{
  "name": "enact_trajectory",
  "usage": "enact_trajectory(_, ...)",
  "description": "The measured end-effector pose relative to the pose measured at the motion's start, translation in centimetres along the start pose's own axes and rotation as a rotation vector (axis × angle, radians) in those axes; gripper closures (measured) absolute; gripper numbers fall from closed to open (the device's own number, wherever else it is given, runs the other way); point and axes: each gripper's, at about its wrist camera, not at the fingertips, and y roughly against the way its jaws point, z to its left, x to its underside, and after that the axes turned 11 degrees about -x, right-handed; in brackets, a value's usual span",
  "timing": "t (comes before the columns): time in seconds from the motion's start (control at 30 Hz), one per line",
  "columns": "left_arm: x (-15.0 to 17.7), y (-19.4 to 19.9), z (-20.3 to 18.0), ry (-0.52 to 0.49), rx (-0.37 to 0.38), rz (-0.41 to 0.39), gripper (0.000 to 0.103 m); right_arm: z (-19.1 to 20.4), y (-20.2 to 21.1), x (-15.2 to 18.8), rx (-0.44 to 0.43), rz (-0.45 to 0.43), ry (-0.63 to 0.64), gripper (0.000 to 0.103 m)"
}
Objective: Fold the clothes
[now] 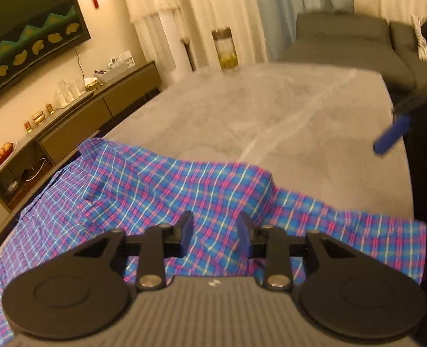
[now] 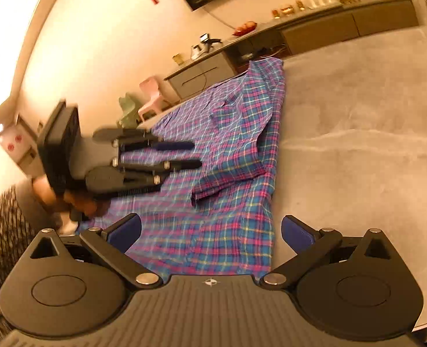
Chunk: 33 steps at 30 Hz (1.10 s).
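A blue, pink and yellow plaid shirt [image 1: 161, 193] lies spread on a grey table [image 1: 271, 115], one sleeve folded over its body [image 2: 236, 156]. My left gripper [image 1: 215, 231] hovers just above the shirt, its jaws a little apart with nothing between them; it also shows in the right wrist view [image 2: 194, 154]. My right gripper [image 2: 210, 231] is open wide and empty above the shirt's near edge [image 2: 231, 248]. One blue fingertip [image 1: 391, 136] of it shows at the right of the left wrist view.
A low sideboard [image 1: 77, 121] with glasses, fruit and jars runs along the wall under a TV [image 1: 25, 43]. A grey sofa [image 1: 343, 43] stands beyond the table. A pink chair [image 2: 152, 95] stands near the table's far corner.
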Motion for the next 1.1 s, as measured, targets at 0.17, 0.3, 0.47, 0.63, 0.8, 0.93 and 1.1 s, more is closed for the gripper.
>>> enact_trajectory(0.17,1.1,-1.8,-2.3,0.026,0.038,0.088,0.066,0.7,-1.6,-1.9,0.165,0.071,0.181,0.055)
enact_trajectory(0.3,1.2,-0.6,-2.5,0.132,0.036,0.026,0.065,1.9,-2.9,-11.0,0.169,-0.025,0.350,0.052)
enact_trajectory(0.47,0.4,-1.3,-2.4,0.175,-0.031,-0.005,0.065,-2.3,-11.9,-22.6,0.197,0.027,0.428,0.036)
enact_trajectory(0.63,0.6,-4.5,-1.5,0.200,0.022,0.074,0.066,-9.9,-23.4,-29.5,0.253,0.149,0.306,0.032)
enact_trajectory(0.8,1.3,-7.2,-0.1,0.258,0.092,0.176,0.069,-14.5,-30.7,-32.9,0.108,0.257,0.176,0.102)
enact_trajectory(0.93,1.6,-7.5,1.2,0.298,0.110,0.184,0.070,-17.2,-33.2,-35.6,0.093,0.179,0.108,0.103)
enact_trajectory(1.1,2.2,-7.1,2.5,0.354,0.122,0.177,0.070,-16.3,-33.7,-35.3,0.295,0.212,0.241,0.101)
